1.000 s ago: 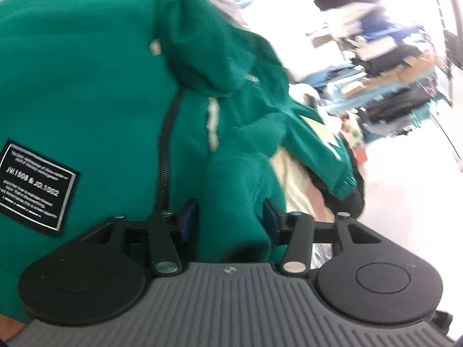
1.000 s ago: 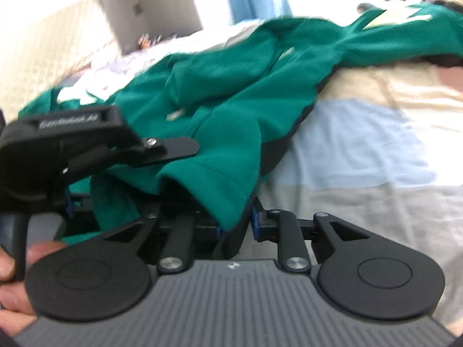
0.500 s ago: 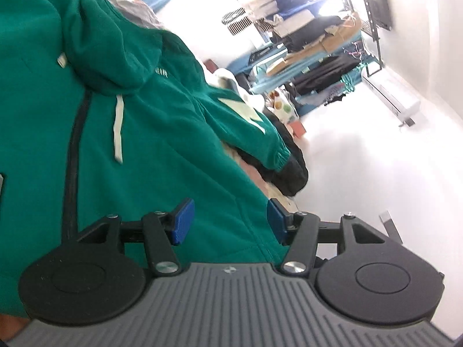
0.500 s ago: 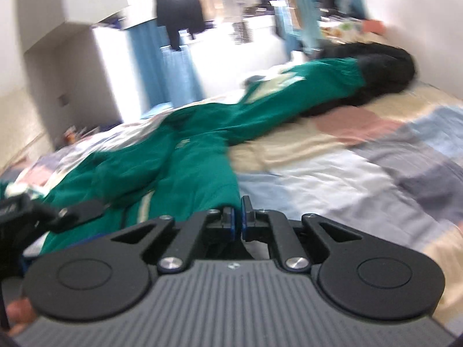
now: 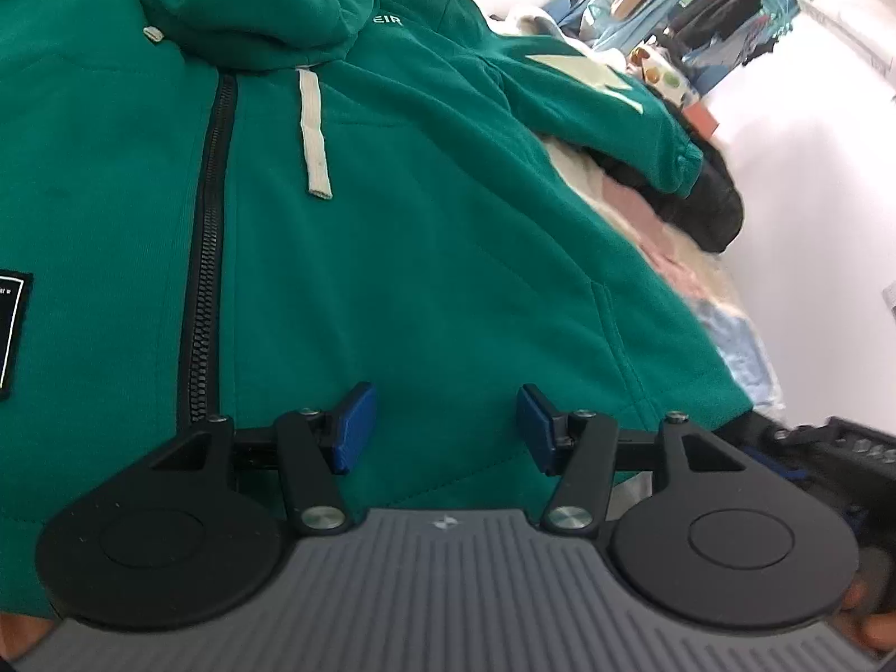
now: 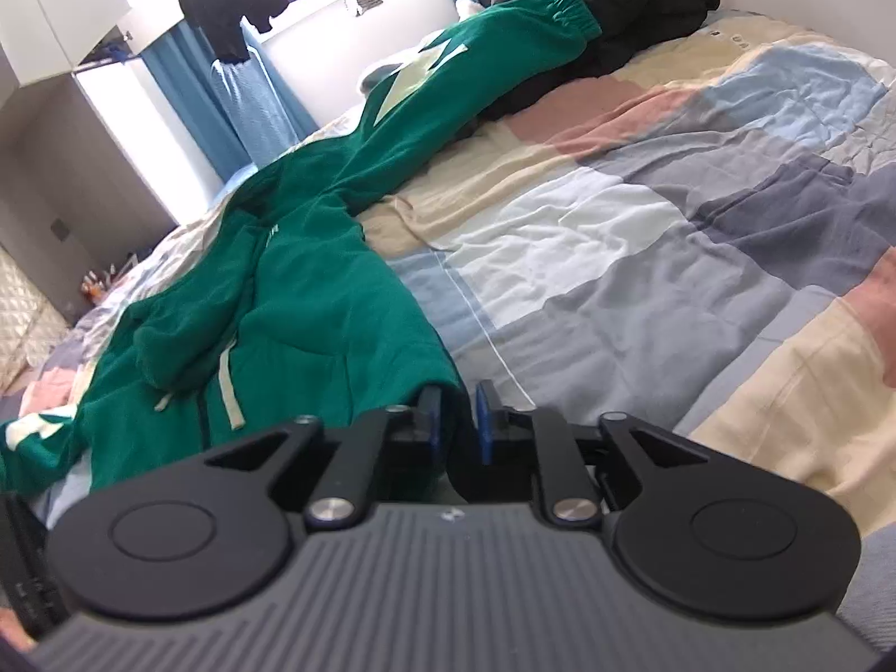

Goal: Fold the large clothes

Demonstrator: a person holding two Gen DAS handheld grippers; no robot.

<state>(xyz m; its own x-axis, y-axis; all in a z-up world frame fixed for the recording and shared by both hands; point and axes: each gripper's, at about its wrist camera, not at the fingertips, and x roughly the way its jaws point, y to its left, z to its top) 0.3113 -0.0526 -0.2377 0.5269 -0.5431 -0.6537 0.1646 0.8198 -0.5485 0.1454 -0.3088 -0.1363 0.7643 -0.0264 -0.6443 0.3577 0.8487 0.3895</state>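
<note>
Left tool [image 5: 442, 420] wide above hoodie [image 5: 420, 257]; right tool [image 6: 456, 420] opening, tilted down, empty.

Black patch [image 5: 12, 336] left of the jaws: cut by frame edge, print illegible | hoodie [image 6: 313, 302] hem below right gripper [image 6: 458, 420]: hidden behind its body | clothes rack [image 5: 722, 17] far beyond: blurred

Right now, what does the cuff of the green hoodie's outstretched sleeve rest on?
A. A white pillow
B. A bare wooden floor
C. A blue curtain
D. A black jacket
D: in the right wrist view the green hoodie's elastic cuff lies on top of the crumpled black jacket at the far end of the patchwork quilt.
</note>
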